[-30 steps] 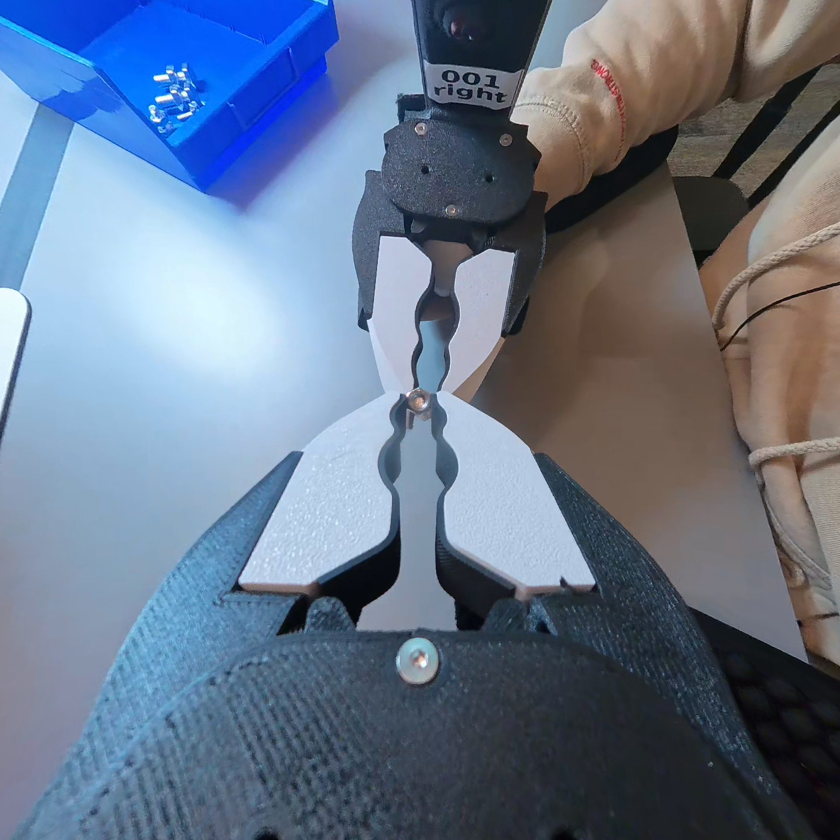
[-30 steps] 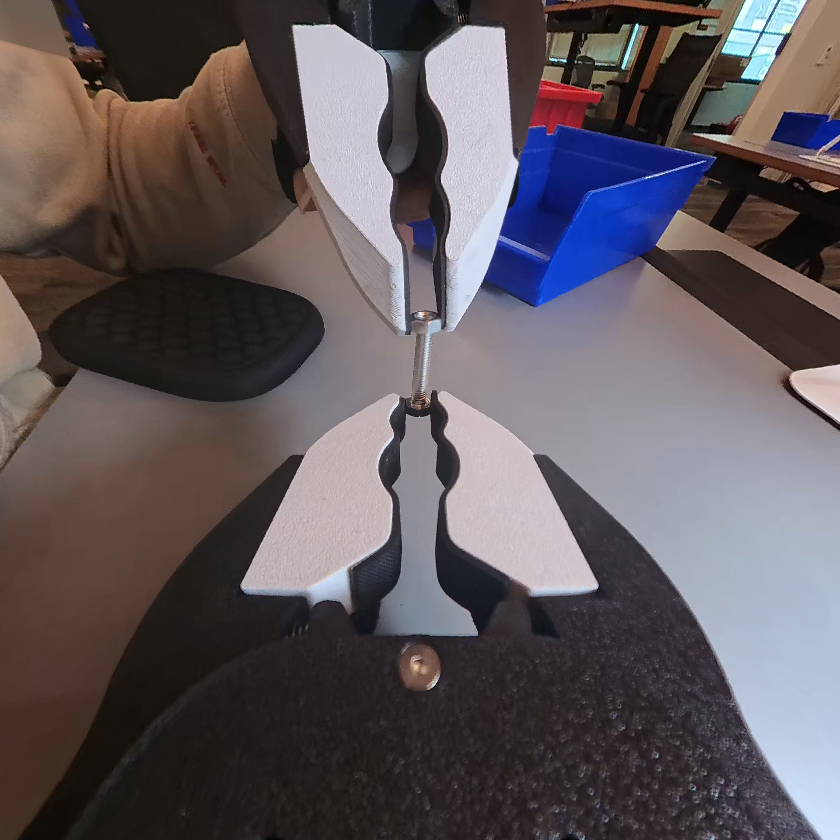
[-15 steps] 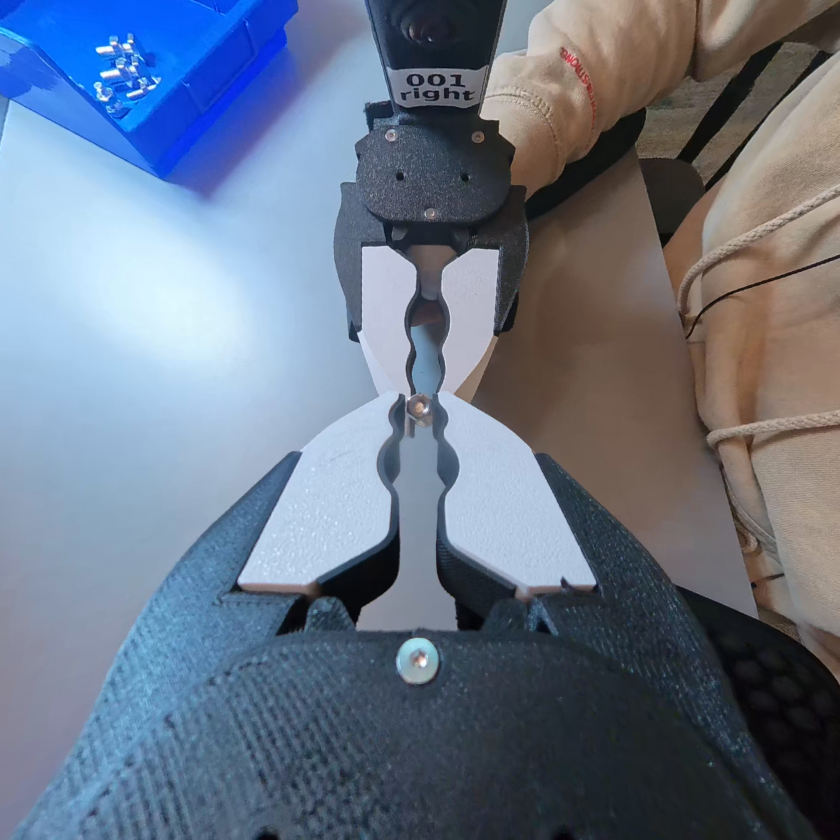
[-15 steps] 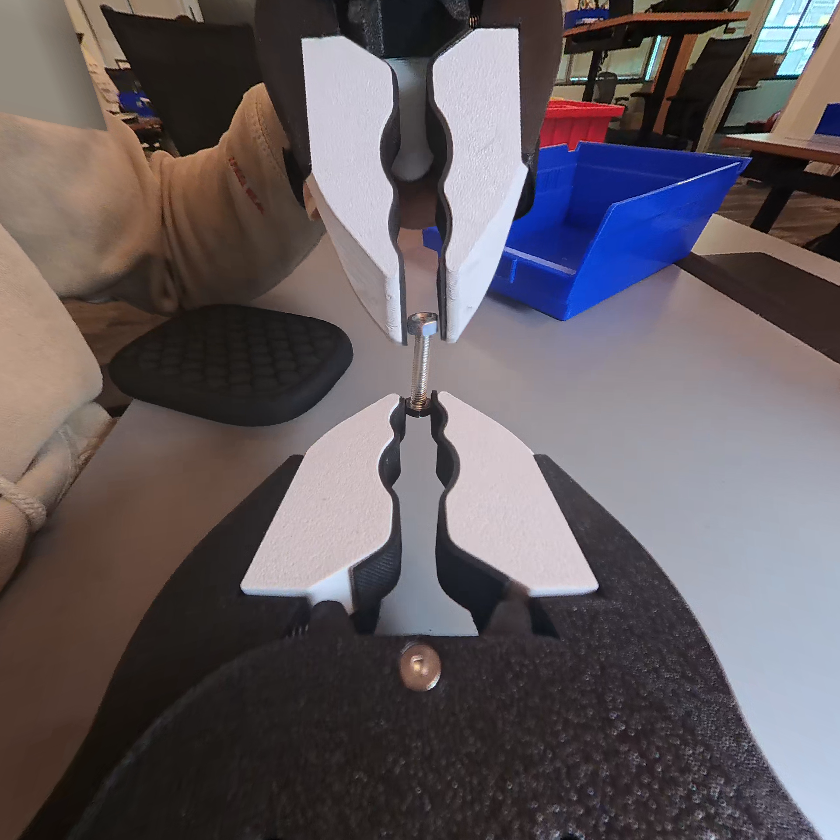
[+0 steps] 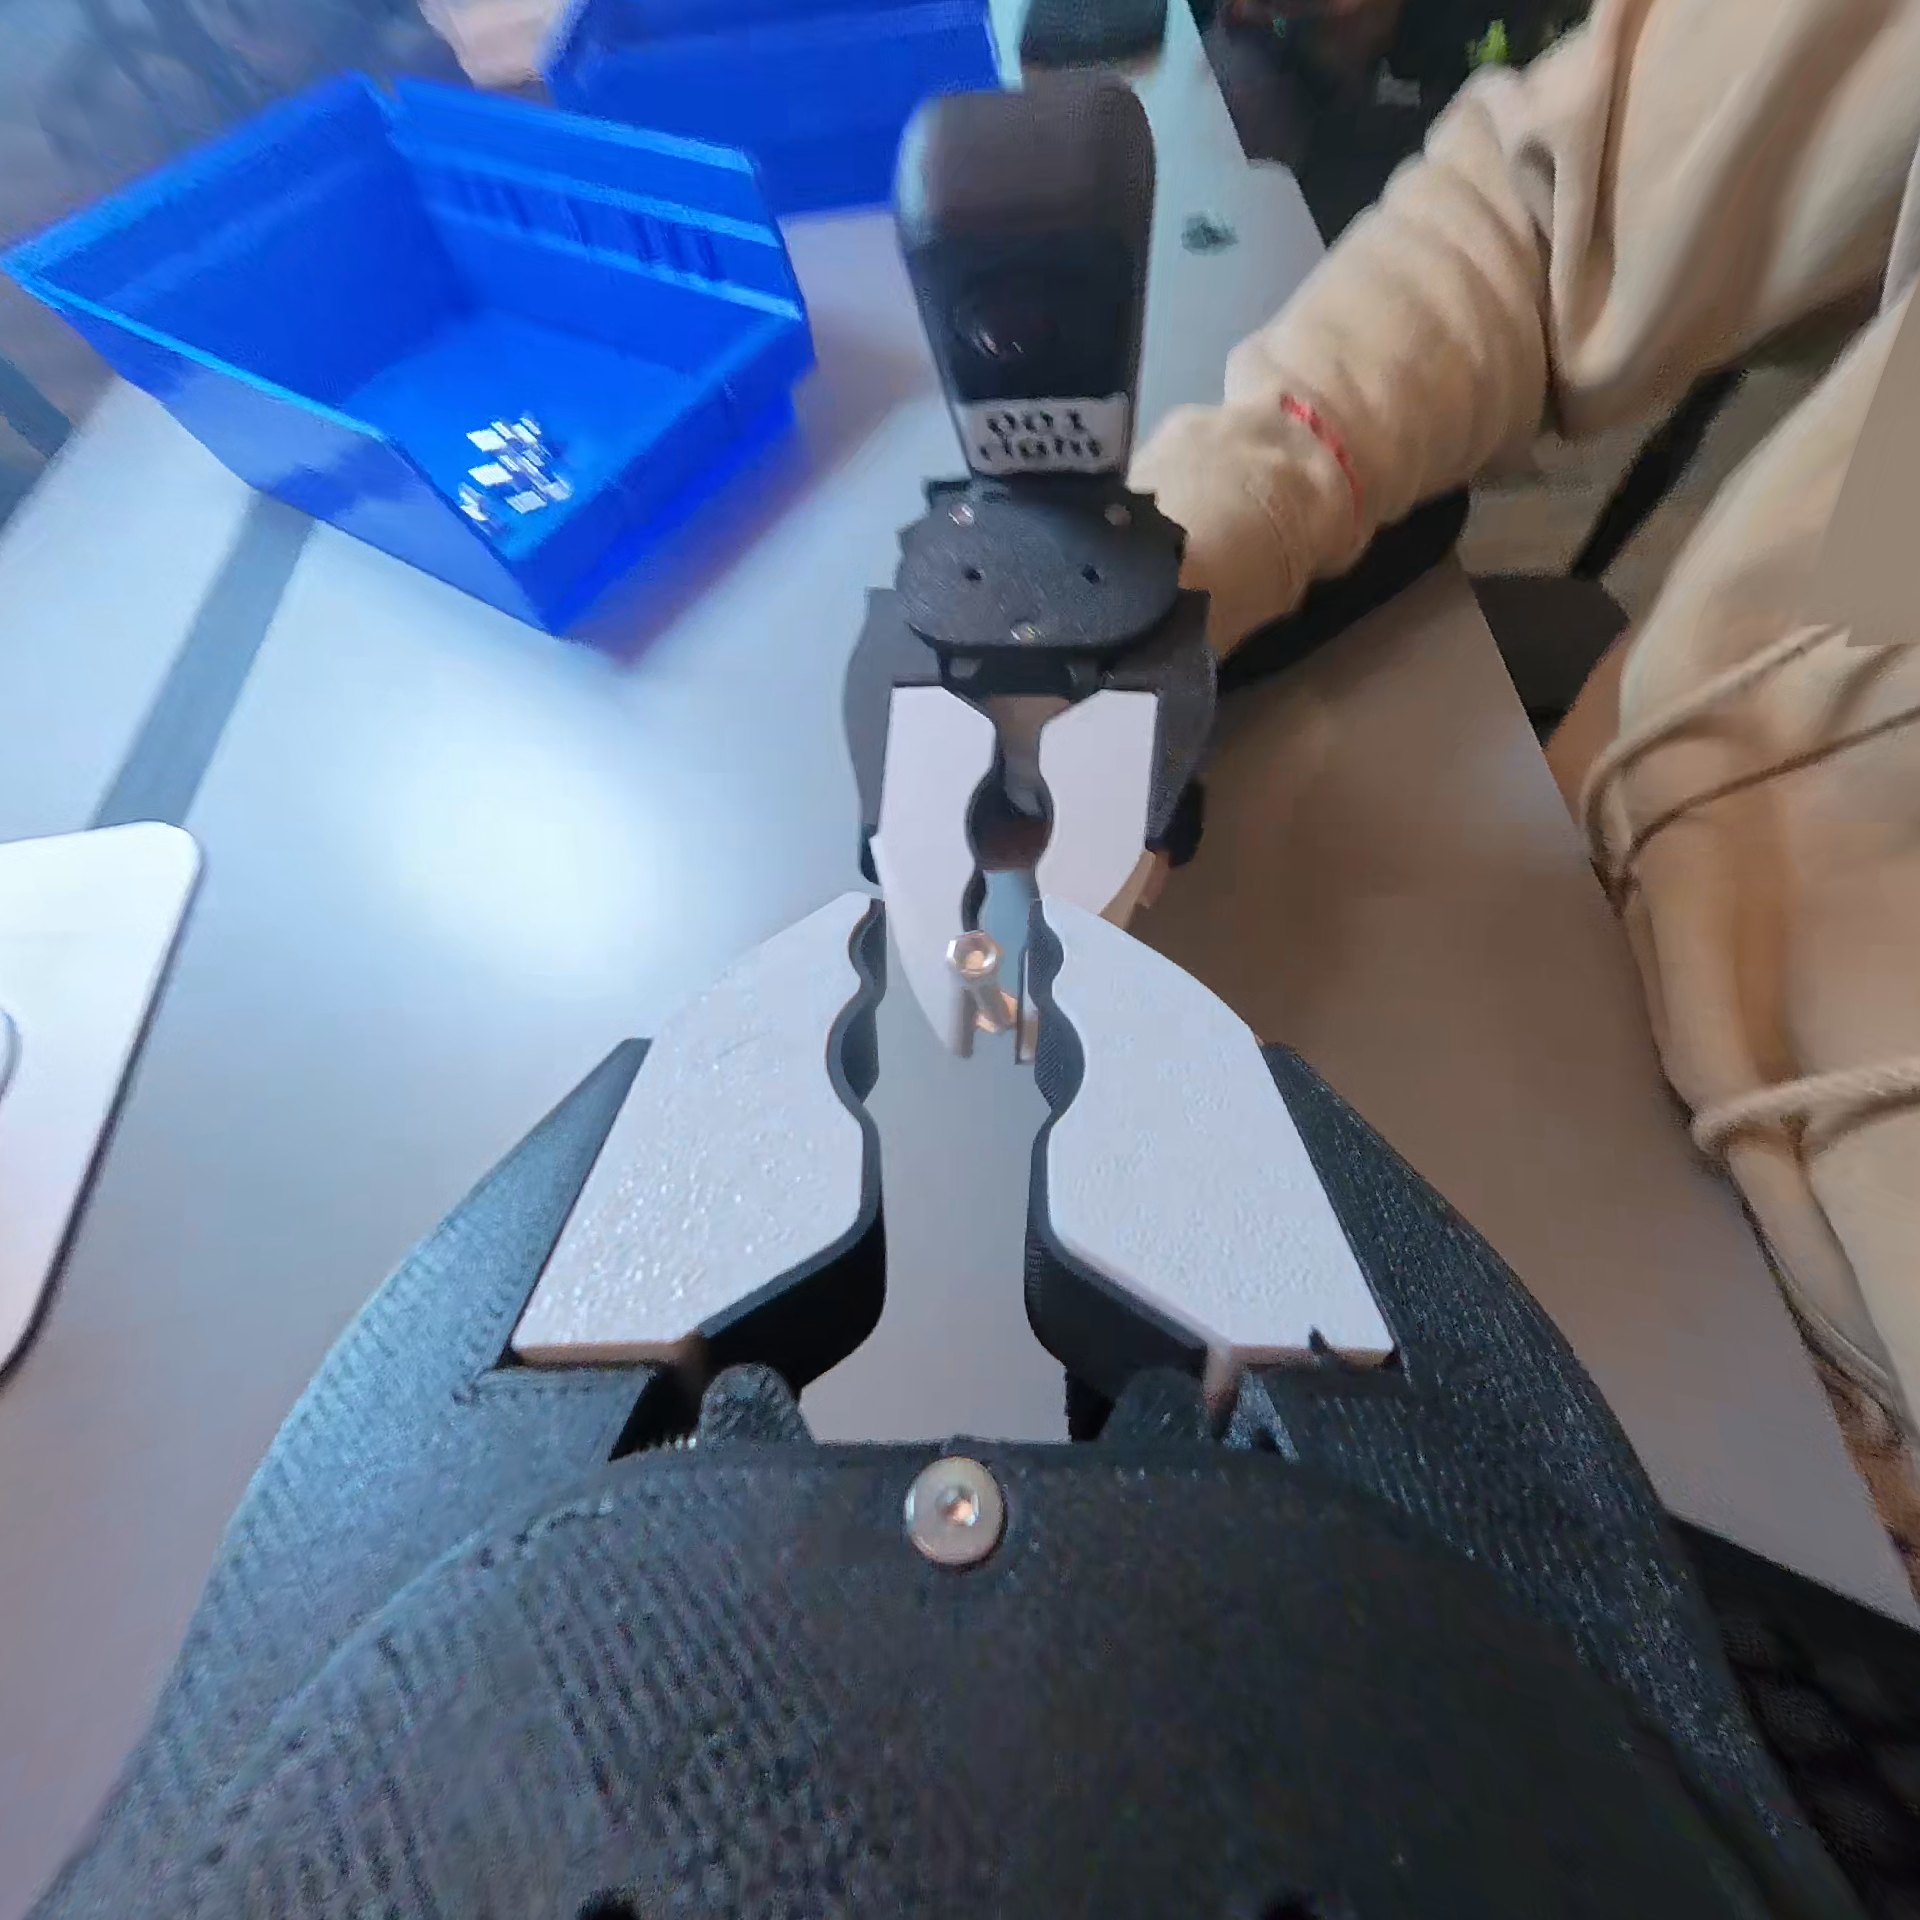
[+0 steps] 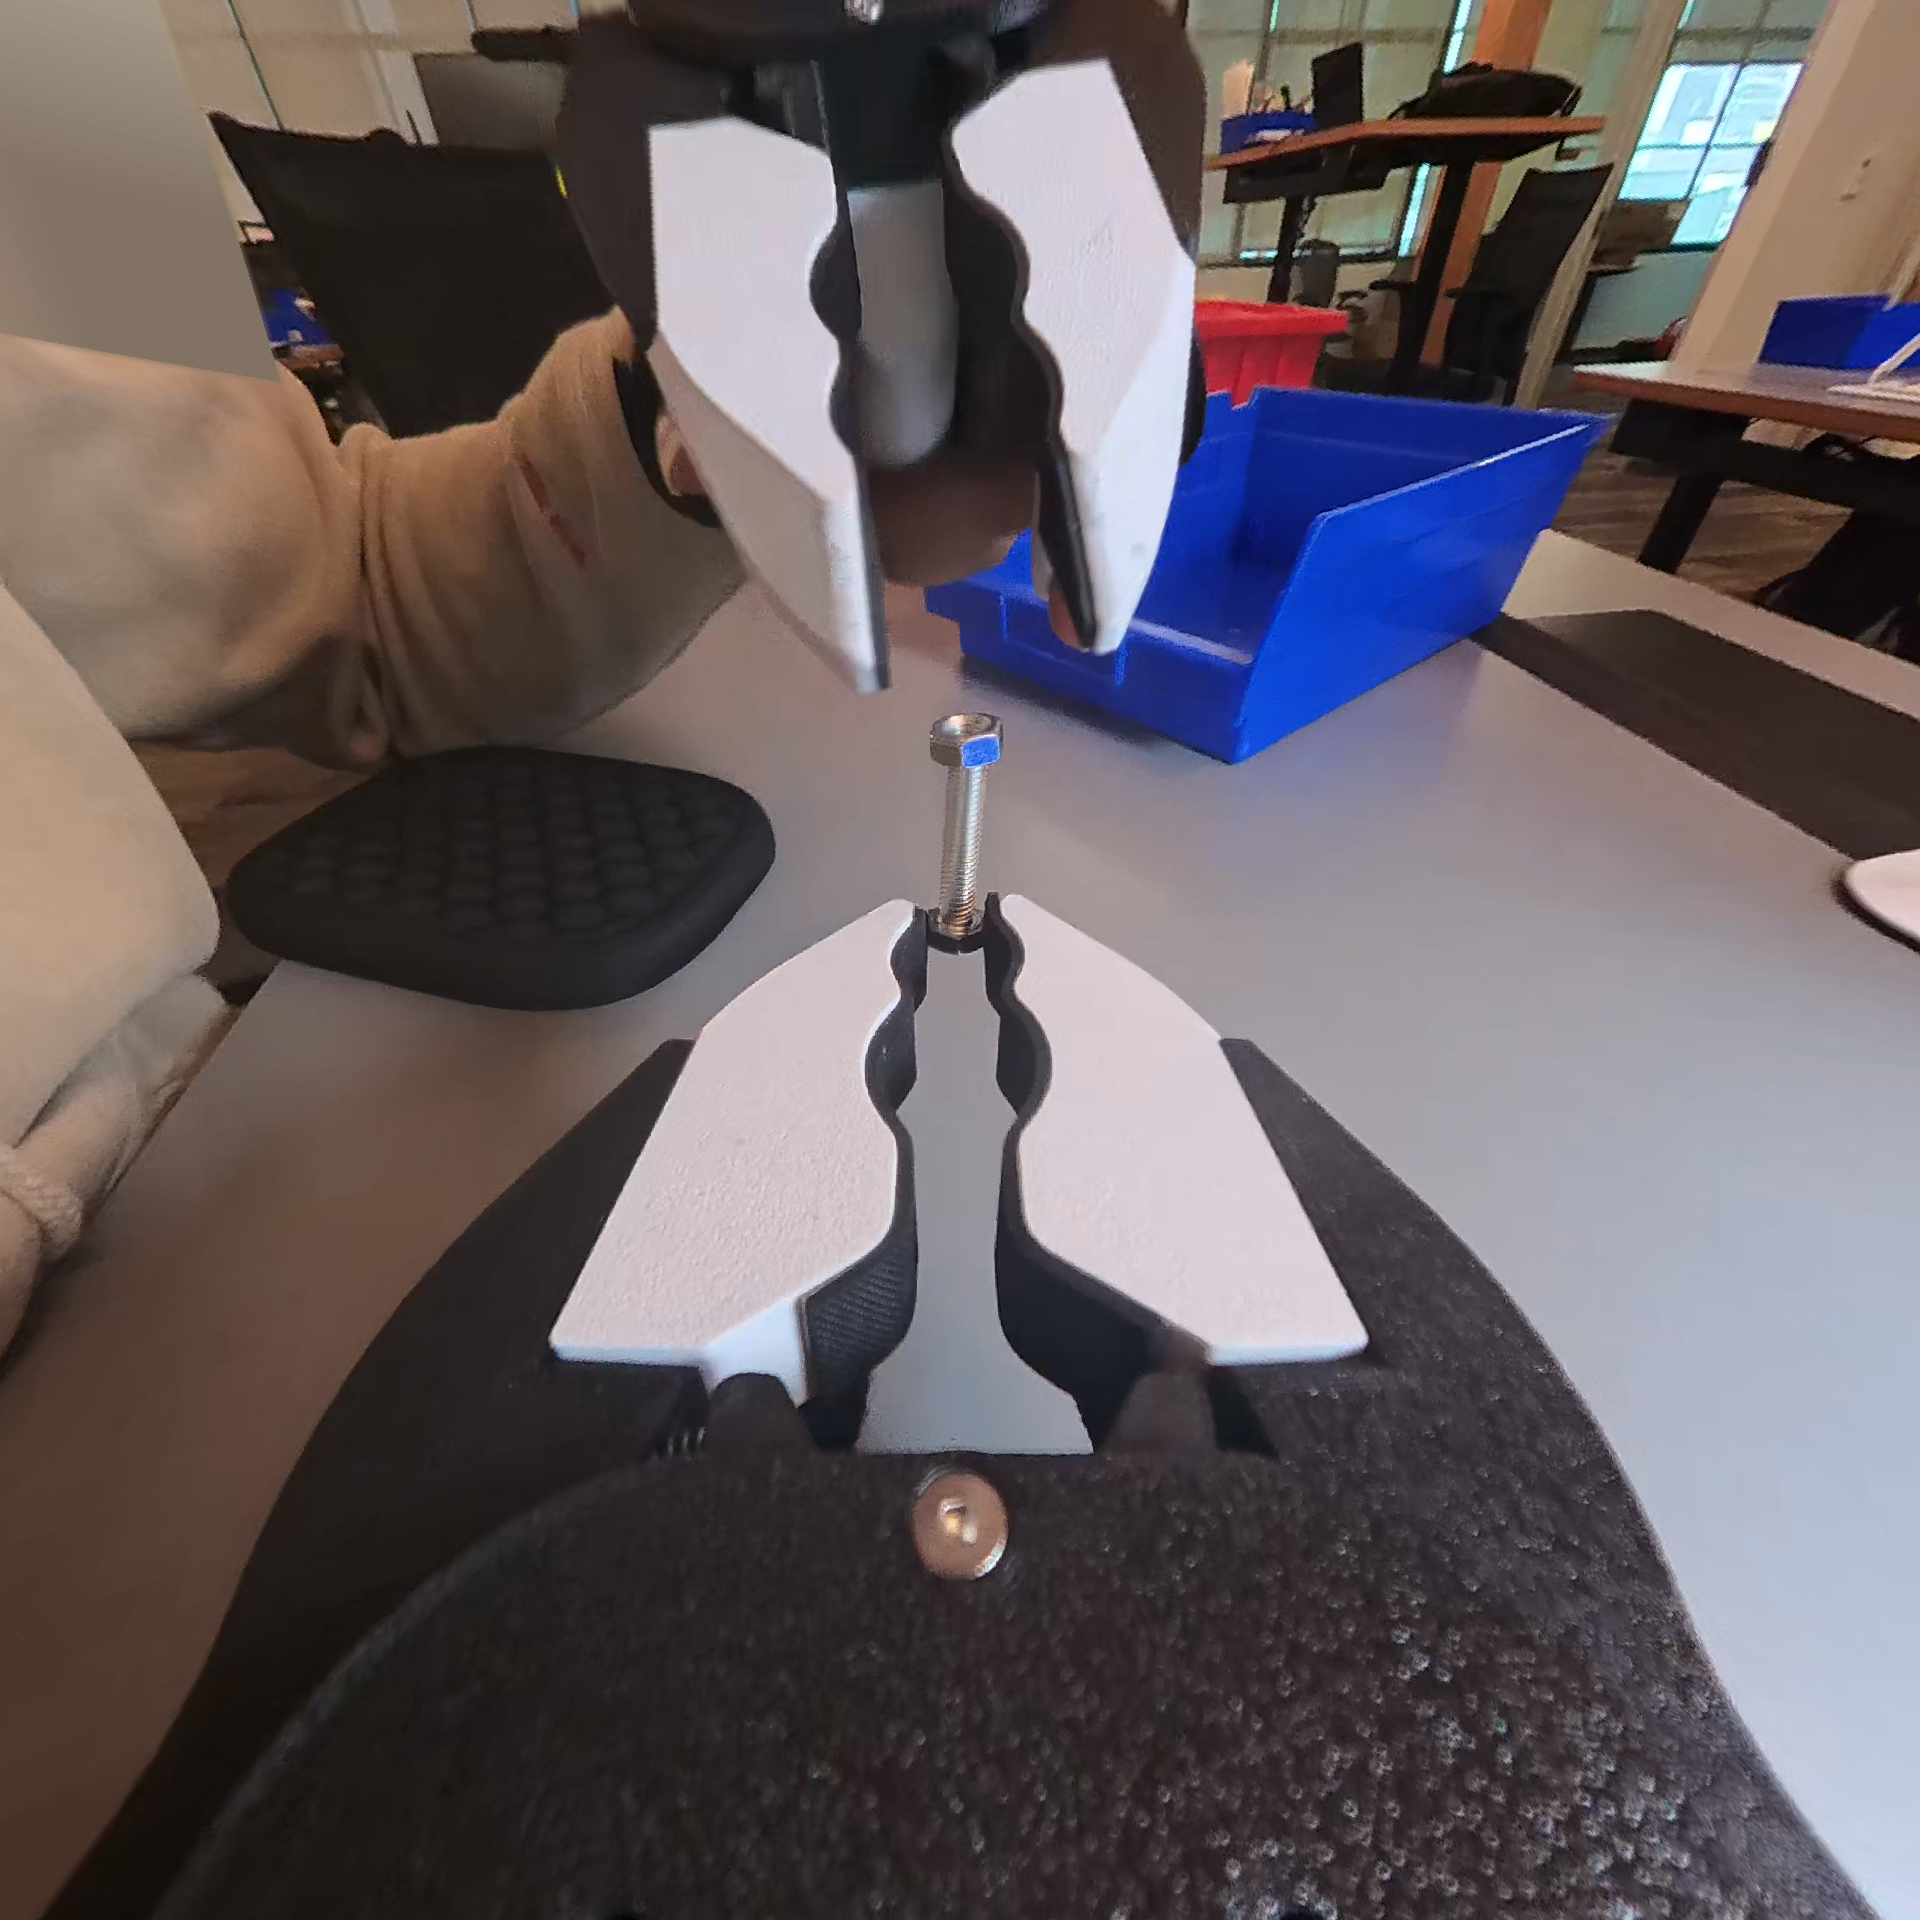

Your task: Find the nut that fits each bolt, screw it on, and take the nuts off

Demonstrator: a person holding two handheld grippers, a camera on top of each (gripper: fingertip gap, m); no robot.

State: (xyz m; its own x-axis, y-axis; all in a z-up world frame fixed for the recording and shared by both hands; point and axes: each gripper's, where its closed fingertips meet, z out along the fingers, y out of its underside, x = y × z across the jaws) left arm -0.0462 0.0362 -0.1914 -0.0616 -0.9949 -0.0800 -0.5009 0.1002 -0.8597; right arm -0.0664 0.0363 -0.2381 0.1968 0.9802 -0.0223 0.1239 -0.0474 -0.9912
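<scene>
**Risk: nut fumbled on re-grip**

Right gripper [image 6: 961,914] pinches bolt [image 6: 961,831] upright by its lower end, nut [image 6: 966,740] at the top. Left gripper [image 6: 977,655] hangs spread just above, holding nothing (blurred). Off-centre closing could tilt the bolt or cross-thread the nut.

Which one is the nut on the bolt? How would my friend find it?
Start at the right gripper, low in the right wrist view, pinching a shiny bolt that stands upright. The nut is the six-sided silver piece at its top end, wider than the threaded stem.
</scene>
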